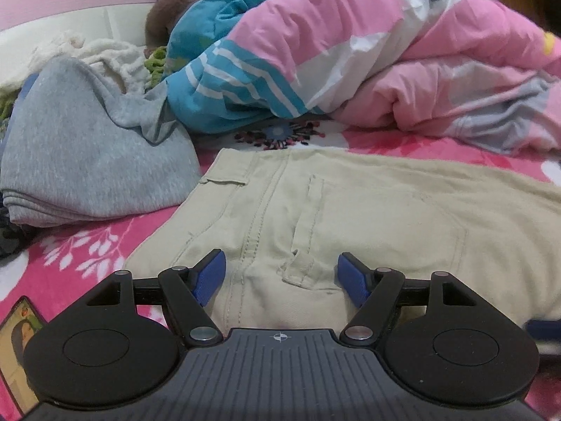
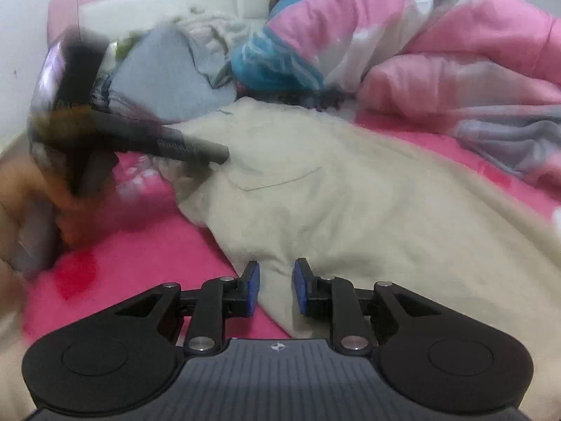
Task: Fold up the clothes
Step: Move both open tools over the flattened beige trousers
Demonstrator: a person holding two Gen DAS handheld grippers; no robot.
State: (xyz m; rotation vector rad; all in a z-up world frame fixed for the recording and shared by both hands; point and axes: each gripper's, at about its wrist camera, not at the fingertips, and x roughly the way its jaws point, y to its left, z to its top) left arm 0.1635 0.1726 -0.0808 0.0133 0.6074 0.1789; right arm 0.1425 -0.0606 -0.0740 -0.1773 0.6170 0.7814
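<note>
One pair of beige trousers lies spread on the pink flowered bed sheet, with one folded grey garment just beside its waistband toward the headboard end and one bunched pink, white and blue quilt along the far side. Bare sheet lies open at the bed's near edge. The trousers are creased, back pocket and seams up; the left gripper stands wide open over them, the right gripper narrowly parted over the cloth's edge, gripping nothing.
</note>
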